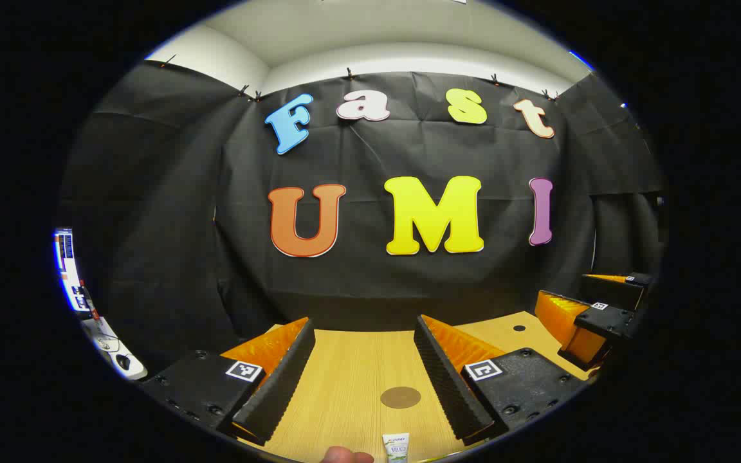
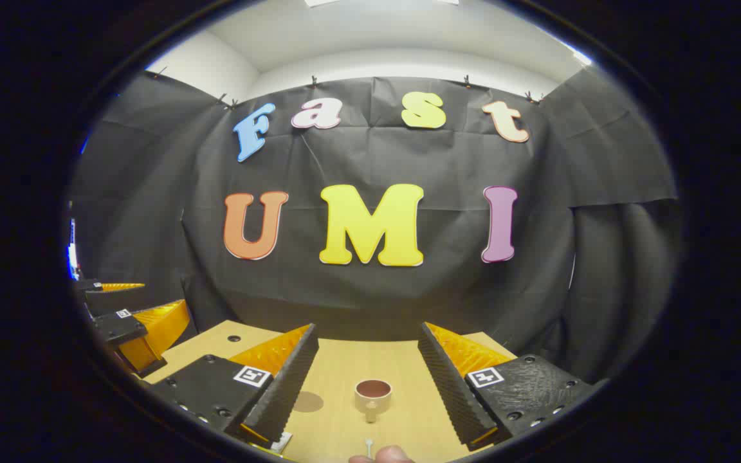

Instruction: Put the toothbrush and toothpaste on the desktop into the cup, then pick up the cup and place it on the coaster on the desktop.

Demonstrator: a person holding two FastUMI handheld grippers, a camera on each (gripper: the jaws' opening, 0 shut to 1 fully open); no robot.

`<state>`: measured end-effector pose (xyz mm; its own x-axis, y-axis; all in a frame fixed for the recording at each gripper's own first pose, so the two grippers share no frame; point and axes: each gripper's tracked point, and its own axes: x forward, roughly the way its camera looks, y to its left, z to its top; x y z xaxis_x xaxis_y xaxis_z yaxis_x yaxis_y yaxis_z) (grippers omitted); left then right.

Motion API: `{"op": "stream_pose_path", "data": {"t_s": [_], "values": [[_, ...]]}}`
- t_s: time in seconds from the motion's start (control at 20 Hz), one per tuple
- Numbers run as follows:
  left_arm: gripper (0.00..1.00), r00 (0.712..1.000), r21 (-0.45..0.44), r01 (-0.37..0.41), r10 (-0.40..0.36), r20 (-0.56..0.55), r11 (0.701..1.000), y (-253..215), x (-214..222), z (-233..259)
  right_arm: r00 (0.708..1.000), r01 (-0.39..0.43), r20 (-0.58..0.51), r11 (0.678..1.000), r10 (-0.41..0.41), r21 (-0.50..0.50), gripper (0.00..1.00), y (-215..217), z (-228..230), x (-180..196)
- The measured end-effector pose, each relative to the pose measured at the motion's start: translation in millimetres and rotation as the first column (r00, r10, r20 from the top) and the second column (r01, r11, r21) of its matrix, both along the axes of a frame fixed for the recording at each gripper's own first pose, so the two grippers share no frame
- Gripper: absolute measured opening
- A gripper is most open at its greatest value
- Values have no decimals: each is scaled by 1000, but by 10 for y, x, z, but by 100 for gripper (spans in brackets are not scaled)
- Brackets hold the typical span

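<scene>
— Over the near part of the wooden tabletop [image 1: 351, 366], what do you make out in the left gripper view?

— The left gripper [image 1: 364, 376] hangs above the wood with its two fingers spread well apart and nothing between them. Through the gap lies the coaster [image 1: 401, 397], a flat brown disc, flat on the tabletop and a little toward the right-hand finger. Nearer than that, at the tabletop's near edge, stands the end of the toothpaste [image 1: 395, 447] tube (white, with some green print too small to tell). Just left of it a fingertip [image 1: 347, 456] of the person shows at the bottom.

— And the other gripper?

— The right gripper [image 2: 367, 376] is also held wide, clamped on nothing. Between its fingers sits the cup [image 2: 372, 393], upright on the tabletop, pale outside and dark reddish inside, its handle turned toward the camera. Close in front of the cup, by the near edge, the tip of the toothbrush [image 2: 368, 444] pokes up, touching or almost touching a bit of the person's hand [image 2: 383, 455]; I cannot tell which. The coaster shows here too, as a dull round patch left of the cup, partly behind the left-hand finger.

— Are the cup and coaster touching?

— No, they lie apart, side by side on the wood. The cup appears empty from this angle.

— Anything toward the back?

— A small dark hole [image 1: 519, 328] in the tabletop near the far right corner, and black cloth [image 1: 409, 283] behind the far edge.
</scene>
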<state>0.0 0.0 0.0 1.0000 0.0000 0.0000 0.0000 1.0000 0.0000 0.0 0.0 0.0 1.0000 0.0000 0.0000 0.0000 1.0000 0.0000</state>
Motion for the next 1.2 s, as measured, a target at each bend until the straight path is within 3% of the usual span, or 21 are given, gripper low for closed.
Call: {"op": "stream_pose_path", "data": {"t_s": [0.9, 1.15, 1.2], "values": [[98, 999, -14, -45, 45, 18, 999, 48, 160, 52, 1000, -9, 8, 1000, 9, -15, 97, -100, 38, 252], [98, 999, -29, -35, 35, 4, 999, 2, 184, -15, 998, -30, -58, 999, 28, -39, 97, -96, -186, 309], [98, 999, -28, -31, 31, -8, 999, -14, 192, -57, 997, -34, -73, 999, 31, -39, 92, -97, -227, 301]]}}
